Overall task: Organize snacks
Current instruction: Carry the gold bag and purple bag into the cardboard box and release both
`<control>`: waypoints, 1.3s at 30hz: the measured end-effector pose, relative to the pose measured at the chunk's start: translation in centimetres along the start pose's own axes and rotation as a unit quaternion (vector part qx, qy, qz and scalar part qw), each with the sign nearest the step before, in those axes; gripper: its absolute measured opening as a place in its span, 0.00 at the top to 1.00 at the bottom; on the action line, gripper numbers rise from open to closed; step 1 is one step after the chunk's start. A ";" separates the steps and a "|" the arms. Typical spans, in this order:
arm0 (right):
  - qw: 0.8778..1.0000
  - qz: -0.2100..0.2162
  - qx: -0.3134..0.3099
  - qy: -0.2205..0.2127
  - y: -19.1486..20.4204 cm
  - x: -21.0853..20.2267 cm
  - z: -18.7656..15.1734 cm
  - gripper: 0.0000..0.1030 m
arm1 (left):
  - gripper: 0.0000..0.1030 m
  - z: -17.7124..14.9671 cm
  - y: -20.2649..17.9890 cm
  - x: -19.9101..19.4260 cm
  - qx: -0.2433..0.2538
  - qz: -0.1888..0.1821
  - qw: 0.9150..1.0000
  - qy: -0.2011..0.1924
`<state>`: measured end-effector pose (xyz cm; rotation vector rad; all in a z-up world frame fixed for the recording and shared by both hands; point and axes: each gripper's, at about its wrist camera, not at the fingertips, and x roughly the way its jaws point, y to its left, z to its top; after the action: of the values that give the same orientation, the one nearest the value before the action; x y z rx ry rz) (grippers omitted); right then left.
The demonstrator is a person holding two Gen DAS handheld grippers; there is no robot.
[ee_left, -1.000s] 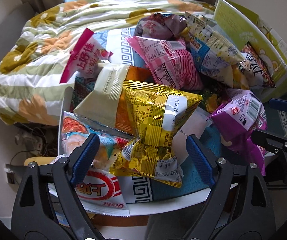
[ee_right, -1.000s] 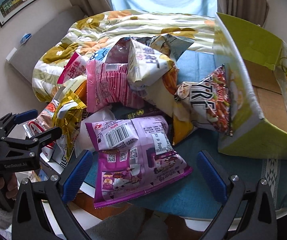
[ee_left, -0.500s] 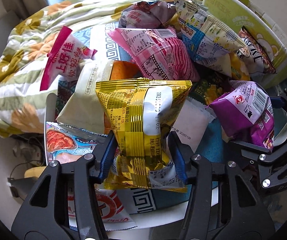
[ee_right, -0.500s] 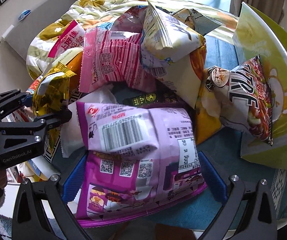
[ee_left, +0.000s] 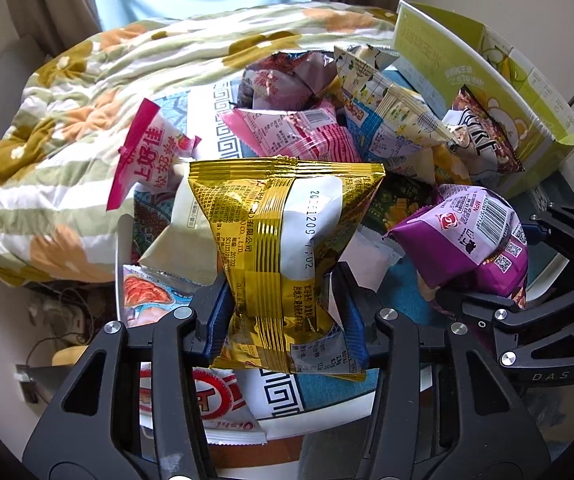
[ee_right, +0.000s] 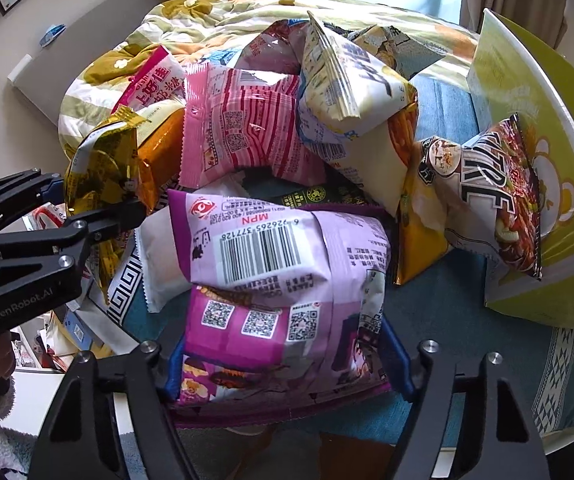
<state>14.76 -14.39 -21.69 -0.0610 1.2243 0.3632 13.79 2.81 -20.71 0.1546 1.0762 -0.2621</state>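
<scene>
Two bags are gripped at once here: the left tool (ee_left: 283,312) is pinched tight on the waist of a gold bag (ee_left: 287,248), and the right tool (ee_right: 285,364) is clamped on the lower half of a purple bag (ee_right: 283,280). Both sit at the near edge of the snack pile (ee_right: 287,128) on the bench (ee_right: 467,320), so I'd say the step in hand is the pick-up, with each bag grabbed but not yet carried off. The obvious place to put them looks like the green box (ee_right: 535,160), lying open on its side at the right of the bench. Next move probably calls for lifting straight up first, since other packets lean right behind both bags and could get dragged along. Room is tight: the two tools are close to each other, and a brown noodle bag (ee_right: 491,200) is leaning against the box mouth, partly blocking the way in. The near bench edge is just below both tools, so a slipped bag would go to the floor.
</scene>
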 end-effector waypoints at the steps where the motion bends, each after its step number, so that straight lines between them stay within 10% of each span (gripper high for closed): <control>1: 1.000 0.000 0.001 -0.005 -0.2 -0.7 -0.2 0.30 | 0.57 0.2 -0.1 -0.6 0.003 0.001 1.000 -0.004; 21: 0.987 -0.026 0.051 -0.152 -7.7 -16.9 3.1 0.30 | 0.57 13.8 -8.6 -8.2 0.035 0.003 0.992 -0.124; 39: 0.985 -0.048 0.095 -0.136 -29.1 -17.9 10.2 0.30 | 0.57 28.7 -24.8 5.4 0.007 -0.023 0.999 -0.040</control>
<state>27.72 -43.61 -5.93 0.0911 0.9771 0.1636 33.45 -28.95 -11.99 0.1304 0.9999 -0.3142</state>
